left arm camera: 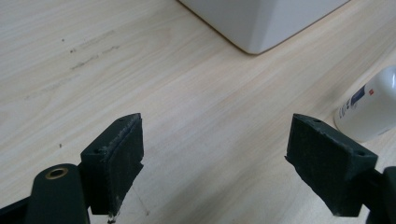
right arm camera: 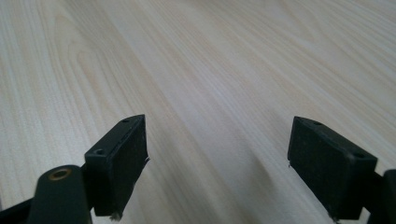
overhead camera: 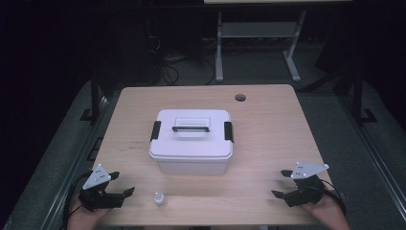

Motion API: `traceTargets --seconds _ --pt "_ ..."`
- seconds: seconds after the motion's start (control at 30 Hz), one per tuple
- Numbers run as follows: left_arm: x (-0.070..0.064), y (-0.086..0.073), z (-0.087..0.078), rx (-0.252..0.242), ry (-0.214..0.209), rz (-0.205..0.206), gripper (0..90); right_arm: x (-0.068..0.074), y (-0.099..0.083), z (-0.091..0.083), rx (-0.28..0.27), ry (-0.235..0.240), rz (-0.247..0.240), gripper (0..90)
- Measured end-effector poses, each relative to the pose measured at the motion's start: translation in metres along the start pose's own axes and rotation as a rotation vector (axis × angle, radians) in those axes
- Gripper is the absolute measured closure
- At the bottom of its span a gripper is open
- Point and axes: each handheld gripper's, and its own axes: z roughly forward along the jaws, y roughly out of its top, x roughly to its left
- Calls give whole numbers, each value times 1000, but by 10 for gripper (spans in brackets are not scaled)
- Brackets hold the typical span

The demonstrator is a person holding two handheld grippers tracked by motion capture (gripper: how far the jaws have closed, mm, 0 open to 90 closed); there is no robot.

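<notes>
I held both tools gaping: left tool [overhead camera: 123, 184] just left of the bottle [overhead camera: 159, 200], possibly a dropper; right tool [overhead camera: 282, 183] well right of it.

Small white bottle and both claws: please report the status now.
Left claw open, empty. Right claw open, empty. Small white bottle upright beside left claw, untouched. Closed white storage box mid-table, nothing between.

Box [overhead camera: 191, 141] blocks table [overhead camera: 277, 139] centre; sides open.
</notes>
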Motion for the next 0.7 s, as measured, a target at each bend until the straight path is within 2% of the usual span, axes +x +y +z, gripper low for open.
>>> traceTargets --seconds 0.27,0.33,0.47,0.7 --pt "1 -3 2 6 -16 -10 184 -14 8 -7 28 22 -5 192" --pt "1 -4 3 17 -21 2 184 -18 13 -10 34 32 -13 179" --pt "3 -5 3 11 -34 -12 184 -30 30 -20 54 59 -39 183" --pt "5 -7 3 16 -39 -20 185 -40 60 -33 91 85 -87 191"
